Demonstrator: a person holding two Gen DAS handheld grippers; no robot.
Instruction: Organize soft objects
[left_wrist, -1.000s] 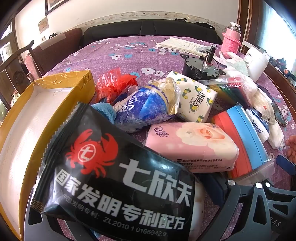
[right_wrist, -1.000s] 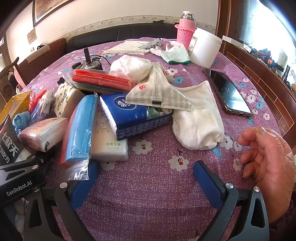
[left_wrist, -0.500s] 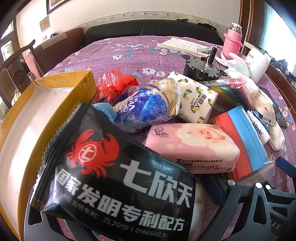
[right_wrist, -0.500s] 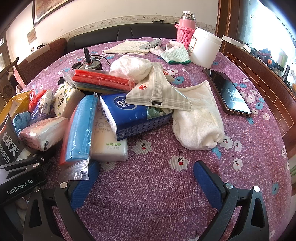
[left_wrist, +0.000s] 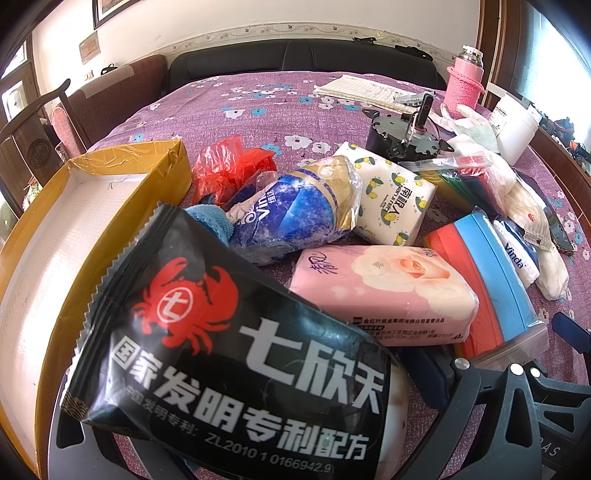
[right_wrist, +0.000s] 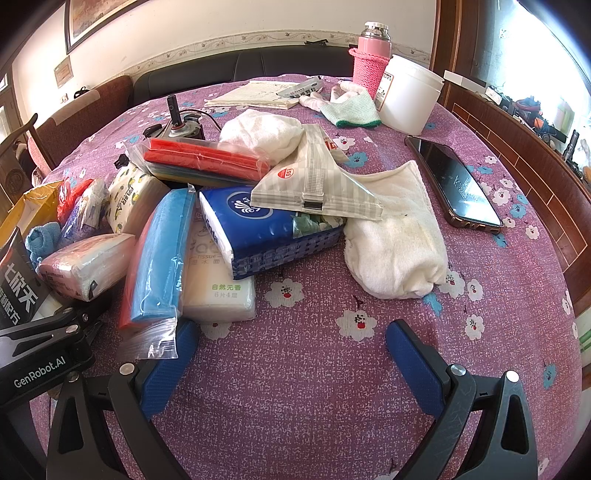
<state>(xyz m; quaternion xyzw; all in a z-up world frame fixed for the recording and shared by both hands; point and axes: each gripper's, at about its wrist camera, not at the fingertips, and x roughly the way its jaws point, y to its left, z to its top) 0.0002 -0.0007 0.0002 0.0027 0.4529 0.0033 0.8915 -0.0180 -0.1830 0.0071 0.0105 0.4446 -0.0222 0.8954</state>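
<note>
My left gripper is shut on a black packet with a red crab logo, which hides its left finger. The packet hangs over the near edge of an open yellow box. Just beyond lie a pink rose tissue pack, a crumpled blue wrapper and a lemon-print tissue pack. My right gripper is open and empty, low over the purple tablecloth. Ahead of it lie a blue Vinda tissue pack, a white tissue pack, a bagged blue and red sponge and a white towel.
A phone lies at the right by the table's wooden rim. A white tub, a pink bottle and papers stand at the back. A small black motor sits behind the pile. Chairs stand at the left.
The hand at the right edge of the right wrist view has gone out of sight. The left gripper drifted slightly with the black packet; the right gripper has not moved.
</note>
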